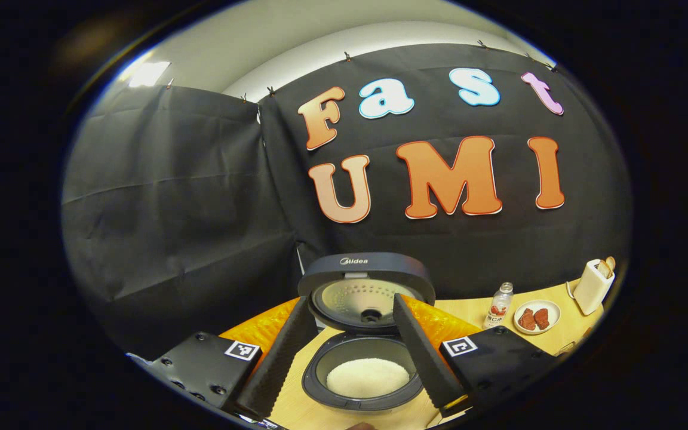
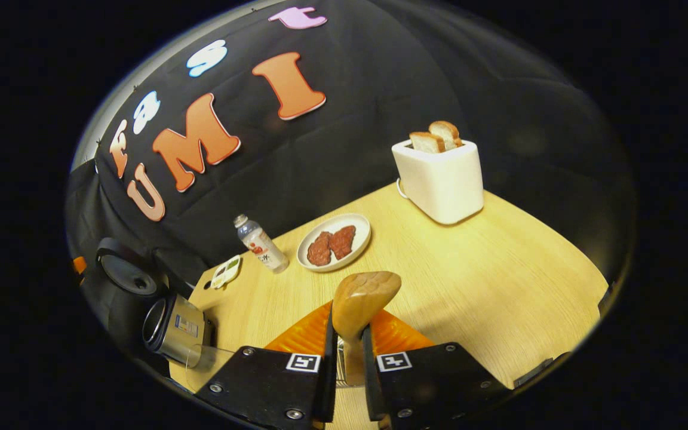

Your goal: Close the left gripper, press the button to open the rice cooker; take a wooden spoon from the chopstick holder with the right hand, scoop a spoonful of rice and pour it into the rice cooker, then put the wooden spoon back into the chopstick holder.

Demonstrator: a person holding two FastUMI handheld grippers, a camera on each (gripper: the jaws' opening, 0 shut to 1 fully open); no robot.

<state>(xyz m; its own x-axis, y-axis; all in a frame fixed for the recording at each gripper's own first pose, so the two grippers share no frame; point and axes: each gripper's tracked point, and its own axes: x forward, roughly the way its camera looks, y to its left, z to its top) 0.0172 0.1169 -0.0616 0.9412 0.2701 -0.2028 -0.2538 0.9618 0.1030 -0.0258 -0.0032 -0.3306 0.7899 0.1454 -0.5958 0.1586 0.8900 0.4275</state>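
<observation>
- Right gripper [image 2: 347,334]: clenched on the handle of the wooden spoon [image 2: 361,304], both fingers pressing its neck; bowl of the spoon upright above the fingertips, over the table [image 2: 499,269]. No rice visible on the side of the bowl facing the camera; load cannot be told.
- Left gripper [image 1: 347,352]: released, fingers spread wide, holding nothing; poised just in front of the rice cooker [image 1: 363,358].
- Rice cooker: lid [image 1: 365,286] raised and standing upright at the back; inner pot exposed, a layer of white rice [image 1: 368,377] lying in its bottom.
- Chopstick holder [image 2: 174,325]: metal cylinder seen tilted at the lower left of the right gripper view, near the cooker; return slot for the spoon.
- Handling, wooden spoon: judged light, rigid, non-fragile; smooth rounded wood, likely to pivot between flat pads if held too near the bowl. Best hold: mid-handle, firmly pinched, bowl kept level while loaded.
- Handling, rice: loose dry grains, prone to spill on tilt or jolt.
- Also present, not of the task: toaster [image 2: 439,176] with bread slices; plate [image 2: 335,242] with two reddish pieces; small bottle [image 2: 260,243].
</observation>
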